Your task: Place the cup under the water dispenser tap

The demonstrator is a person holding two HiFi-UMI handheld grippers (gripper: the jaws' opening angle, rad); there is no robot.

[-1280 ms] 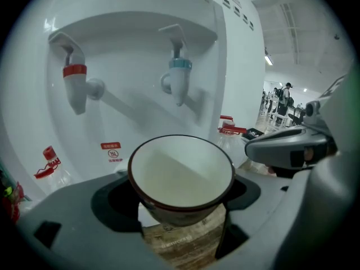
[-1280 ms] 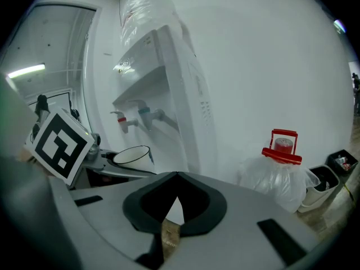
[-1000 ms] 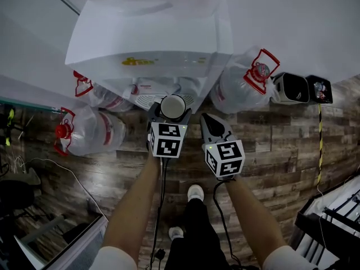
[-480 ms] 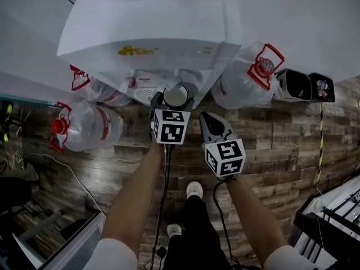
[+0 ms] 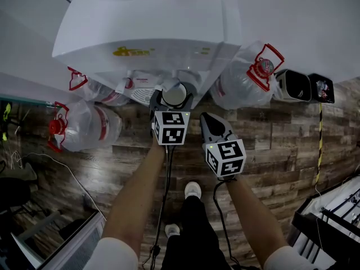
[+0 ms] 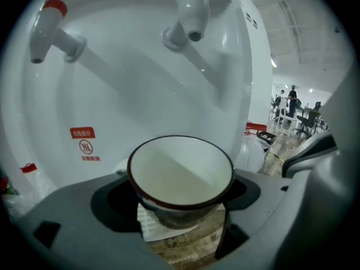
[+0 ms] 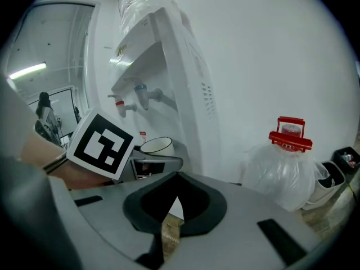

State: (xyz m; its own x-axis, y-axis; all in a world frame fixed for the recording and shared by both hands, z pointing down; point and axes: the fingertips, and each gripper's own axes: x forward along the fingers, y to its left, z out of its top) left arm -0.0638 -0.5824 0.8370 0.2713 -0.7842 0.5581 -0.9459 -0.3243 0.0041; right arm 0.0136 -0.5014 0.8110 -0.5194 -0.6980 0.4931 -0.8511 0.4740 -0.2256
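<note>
A white cup (image 5: 174,95) with a dark rim is gripped by its lower body in my left gripper (image 5: 172,100), which is shut on it. It is held upright against the front of the white water dispenser (image 5: 146,32). In the left gripper view the cup (image 6: 180,173) is empty and sits below the right-hand tap (image 6: 191,13); a red-capped tap (image 6: 48,30) is off to the left. My right gripper (image 5: 207,118) hovers just right of the left one, jaws shut with nothing in them. From its view the cup (image 7: 157,145) shows beyond the left gripper's marker cube (image 7: 101,145).
Large clear water jugs with red caps lie on the wooden floor at both sides of the dispenser (image 5: 84,127) (image 5: 247,83). Two black-and-white boxes (image 5: 295,86) stand by the wall at right. A dark rack (image 5: 332,221) is at lower right.
My left gripper has carried the cup forward, further under the dispenser's overhang and below the tap. The right gripper has barely moved.
</note>
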